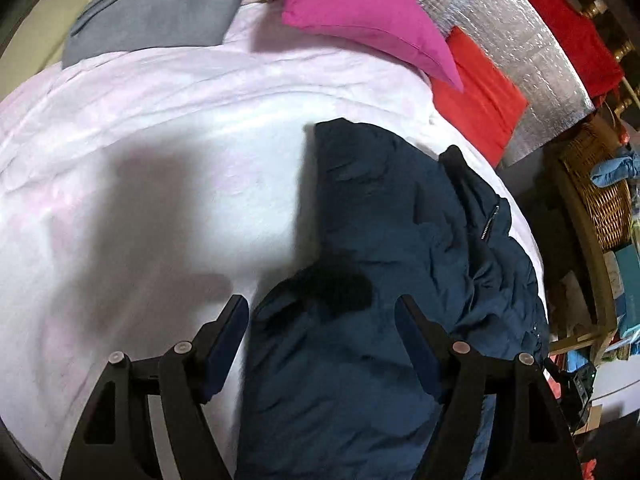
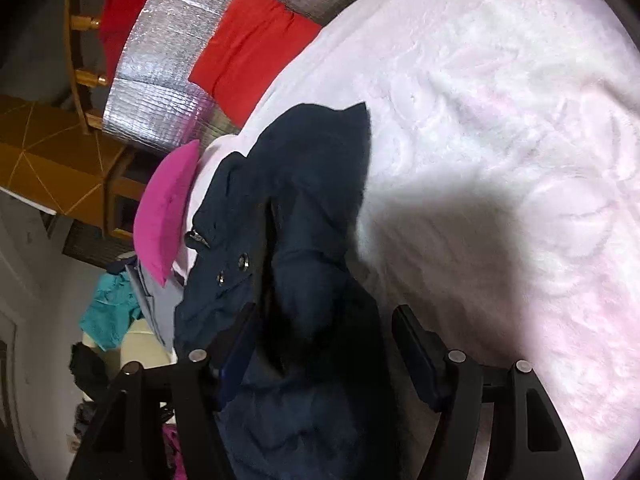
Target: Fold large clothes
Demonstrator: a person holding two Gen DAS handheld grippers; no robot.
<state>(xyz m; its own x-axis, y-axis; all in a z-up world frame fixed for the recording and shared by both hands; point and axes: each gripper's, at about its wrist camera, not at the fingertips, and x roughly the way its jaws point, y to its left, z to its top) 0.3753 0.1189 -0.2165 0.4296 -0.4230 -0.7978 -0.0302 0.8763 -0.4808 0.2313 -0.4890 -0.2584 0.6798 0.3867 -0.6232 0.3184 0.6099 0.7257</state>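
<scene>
A dark navy jacket lies bunched in a rough lengthwise fold on the pale pink bed cover, both the left tool and right tool hovering with jaws apart, gripping nothing, tidier folds apparently left to make.

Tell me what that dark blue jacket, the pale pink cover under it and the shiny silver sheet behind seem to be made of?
Dark blue jacket: probably a thin synthetic shell, matte; it crumples in sharp creases and has metal snaps and a zip.
Pale pink cover: looks like plush fleece, with a fuzzy, swirled nap.
Silver sheet: apparently foil-faced padding, given the mirror-like glint and fine grid texture.
</scene>
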